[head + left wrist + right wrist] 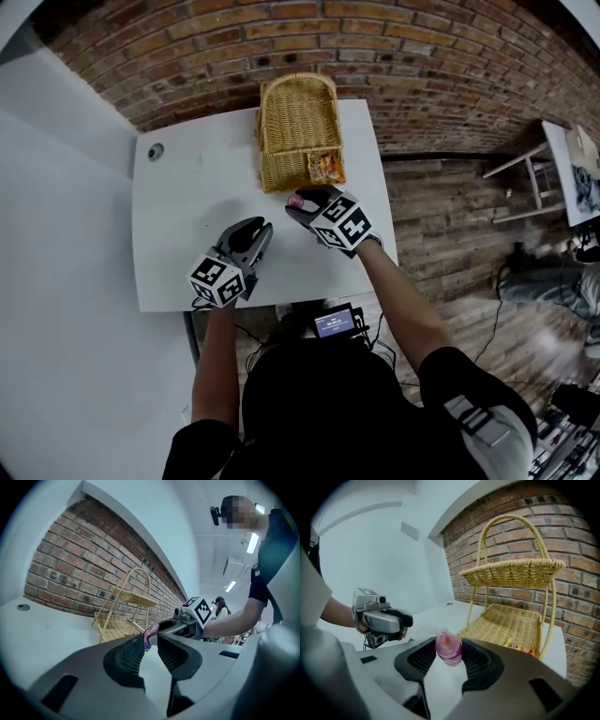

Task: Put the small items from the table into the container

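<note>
A small pink bottle (448,648) sits between the pads of my right gripper (448,656), which is shut on it. In the head view that gripper (302,201) holds the bottle (296,200) just off the front of the two-tier wicker basket (295,131). An orange snack packet (326,169) lies in the basket's lower tier. My left gripper (263,228) hovers over the white table (178,216), left of and nearer than the right one. Its jaws stand a narrow gap apart with nothing between them (150,654). The left gripper view shows the bottle (150,633) ahead of them.
The basket (511,620) stands against a brick wall (394,56) at the table's far edge. A round cable hole (155,151) lies at the far left corner. The right table edge drops to a wooden floor. A small screen (336,323) sits below the near edge.
</note>
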A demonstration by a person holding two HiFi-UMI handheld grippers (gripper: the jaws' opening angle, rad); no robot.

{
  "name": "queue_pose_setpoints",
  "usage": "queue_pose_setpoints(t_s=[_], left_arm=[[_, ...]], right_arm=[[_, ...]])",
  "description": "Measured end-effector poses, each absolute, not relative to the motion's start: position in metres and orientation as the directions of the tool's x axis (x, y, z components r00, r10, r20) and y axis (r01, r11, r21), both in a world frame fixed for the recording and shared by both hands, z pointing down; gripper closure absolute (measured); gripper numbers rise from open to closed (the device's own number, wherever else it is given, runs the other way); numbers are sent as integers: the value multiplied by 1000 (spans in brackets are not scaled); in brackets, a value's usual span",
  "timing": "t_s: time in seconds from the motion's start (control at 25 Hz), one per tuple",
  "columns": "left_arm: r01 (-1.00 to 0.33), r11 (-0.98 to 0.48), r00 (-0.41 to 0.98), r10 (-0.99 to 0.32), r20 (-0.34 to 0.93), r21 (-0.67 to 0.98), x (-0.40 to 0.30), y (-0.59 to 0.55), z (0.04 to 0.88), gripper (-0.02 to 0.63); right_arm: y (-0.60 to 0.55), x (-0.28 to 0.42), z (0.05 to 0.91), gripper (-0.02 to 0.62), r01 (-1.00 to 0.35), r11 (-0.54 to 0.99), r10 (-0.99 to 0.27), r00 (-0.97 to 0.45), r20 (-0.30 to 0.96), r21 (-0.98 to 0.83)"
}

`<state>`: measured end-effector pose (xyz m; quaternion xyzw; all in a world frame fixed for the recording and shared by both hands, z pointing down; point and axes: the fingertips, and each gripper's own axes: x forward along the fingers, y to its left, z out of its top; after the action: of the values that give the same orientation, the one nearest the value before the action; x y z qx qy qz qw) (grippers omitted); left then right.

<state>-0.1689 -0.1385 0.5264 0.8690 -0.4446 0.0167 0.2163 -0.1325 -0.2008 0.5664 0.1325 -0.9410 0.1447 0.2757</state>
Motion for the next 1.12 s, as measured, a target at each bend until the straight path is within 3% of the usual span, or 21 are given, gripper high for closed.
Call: queue_pose_setpoints(t_s=[0.56,1.12], left_arm=[[-783,-503,599,-769,225,366,-181,-165,531,522],[-788,-499,597,-764,246,361,-191,-166,539,521]], right_arm=[[-251,-161,569,416,-378,909,-235,-811,535,-174],[-281,-178,600,416,-424,895,-267,-757,597,-137]])
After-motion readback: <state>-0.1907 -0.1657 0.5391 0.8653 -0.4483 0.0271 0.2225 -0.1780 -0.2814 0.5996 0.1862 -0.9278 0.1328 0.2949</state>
